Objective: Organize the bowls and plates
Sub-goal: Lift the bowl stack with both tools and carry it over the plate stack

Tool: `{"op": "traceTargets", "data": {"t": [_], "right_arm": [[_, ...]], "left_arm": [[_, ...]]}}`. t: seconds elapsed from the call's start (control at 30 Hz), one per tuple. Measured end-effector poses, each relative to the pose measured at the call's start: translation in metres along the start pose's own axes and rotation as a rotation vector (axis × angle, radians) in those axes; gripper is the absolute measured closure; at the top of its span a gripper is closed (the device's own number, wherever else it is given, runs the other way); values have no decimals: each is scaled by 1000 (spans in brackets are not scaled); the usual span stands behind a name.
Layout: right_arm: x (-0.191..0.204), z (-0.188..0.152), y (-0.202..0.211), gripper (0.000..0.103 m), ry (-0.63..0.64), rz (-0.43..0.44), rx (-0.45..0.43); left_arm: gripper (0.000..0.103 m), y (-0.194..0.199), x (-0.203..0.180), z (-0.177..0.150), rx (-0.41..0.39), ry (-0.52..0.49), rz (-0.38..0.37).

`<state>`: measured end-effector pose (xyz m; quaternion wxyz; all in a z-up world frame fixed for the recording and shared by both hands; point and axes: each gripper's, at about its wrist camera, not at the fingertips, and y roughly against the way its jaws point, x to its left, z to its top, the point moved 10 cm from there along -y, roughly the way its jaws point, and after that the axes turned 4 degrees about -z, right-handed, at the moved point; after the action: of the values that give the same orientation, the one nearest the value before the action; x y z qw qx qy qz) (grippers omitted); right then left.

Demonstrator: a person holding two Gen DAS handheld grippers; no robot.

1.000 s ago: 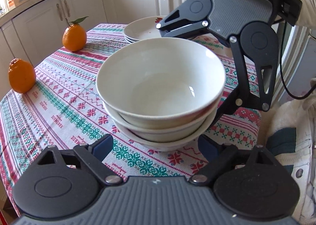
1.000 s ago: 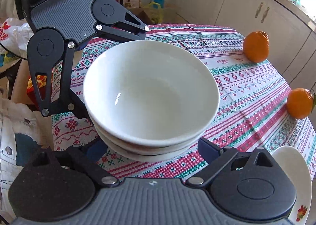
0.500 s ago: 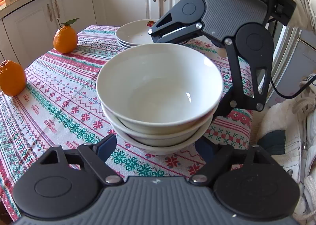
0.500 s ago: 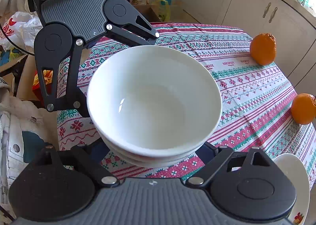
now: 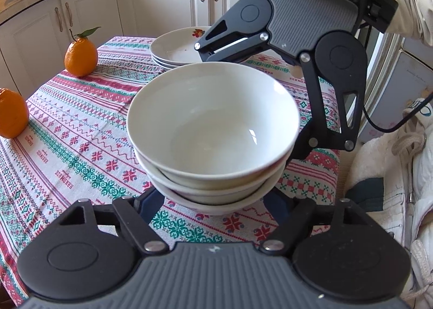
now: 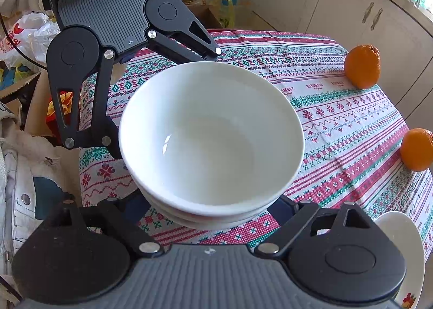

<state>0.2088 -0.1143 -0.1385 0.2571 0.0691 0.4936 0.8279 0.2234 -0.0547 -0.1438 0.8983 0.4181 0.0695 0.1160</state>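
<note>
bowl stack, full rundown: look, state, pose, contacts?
The bowl stack is three plain white bowls, glossy and ceramic-looking, nested upright and empty, slightly offset. It sits near the edge of the patterned tablecloth, in front of a stack of plates. The left gripper and right gripper flank it from opposite sides, jaws having just been closing around the lower bowls. Whether the pads touch yet is hidden under the rims.

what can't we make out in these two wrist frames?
- Left claw pads: left wrist view, hidden under the bowl stack; contact unclear.
- Right claw pads: right wrist view, hidden the same way.
- Plates: left wrist view, partly behind the right claw; right wrist view, cut off at the corner.
- Counter items: both views, too small.
</note>
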Motion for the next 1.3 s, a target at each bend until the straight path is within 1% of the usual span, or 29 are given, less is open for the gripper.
{"op": "traceTargets", "data": {"t": [0.2,0.47,0.67,0.83,0.97,1.17,1.3], "right_arm": [[0,0,-1,10,9,3,-3],[-1,0,0,11,-17,22,-13],[-7,0,6,11,-22,38,-27],[-20,-3,20,11,-33,47,-46],[-37,-8,35,11,-36,35,-64],[-68,-27,57,11,-43,-18,-77],[-96,-42,71,11,-52,-62,-75]], "left_arm": [[23,0,1,0,8,1,2],[24,2,-1,1,15,6,10],[24,4,-3,10,17,19,22],[24,7,-3,30,6,11,38],[24,3,-3,52,-2,-5,42],[24,-16,1,92,-22,-41,35],[24,-35,7,122,-37,-72,23]]}}
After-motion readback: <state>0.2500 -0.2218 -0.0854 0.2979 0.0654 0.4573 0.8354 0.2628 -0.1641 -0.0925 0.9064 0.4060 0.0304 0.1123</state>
